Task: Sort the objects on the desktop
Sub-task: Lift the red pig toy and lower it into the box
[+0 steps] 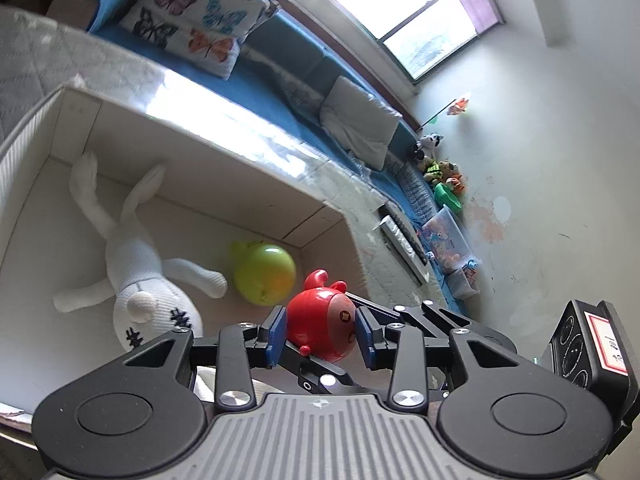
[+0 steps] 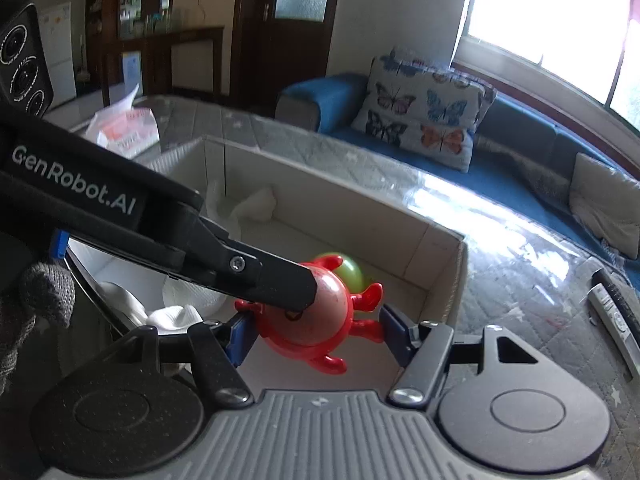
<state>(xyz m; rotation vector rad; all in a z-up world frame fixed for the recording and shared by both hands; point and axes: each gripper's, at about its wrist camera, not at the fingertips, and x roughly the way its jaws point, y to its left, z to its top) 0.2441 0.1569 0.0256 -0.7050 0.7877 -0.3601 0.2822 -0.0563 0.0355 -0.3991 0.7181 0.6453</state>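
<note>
A red round toy figure (image 1: pixel 320 320) sits between the blue pads of my left gripper (image 1: pixel 322 330), held above the open white cardboard box (image 1: pixel 224 152). In the right wrist view the same red toy (image 2: pixel 316 320) also lies between the pads of my right gripper (image 2: pixel 318 334), whose right pad stands a little off the toy's arm. The left gripper's black finger (image 2: pixel 240 272) presses on the toy from the left. Inside the box lie a white plush rabbit (image 1: pixel 136 276) and a yellow-green ball (image 1: pixel 264 274).
The box stands on a grey quilted table top under clear plastic (image 2: pixel 500 256). Remote controls (image 2: pixel 616 316) lie at the table's right. A tissue pack (image 2: pixel 124 128) is behind the box. A blue sofa with a butterfly cushion (image 2: pixel 424 108) runs behind the table.
</note>
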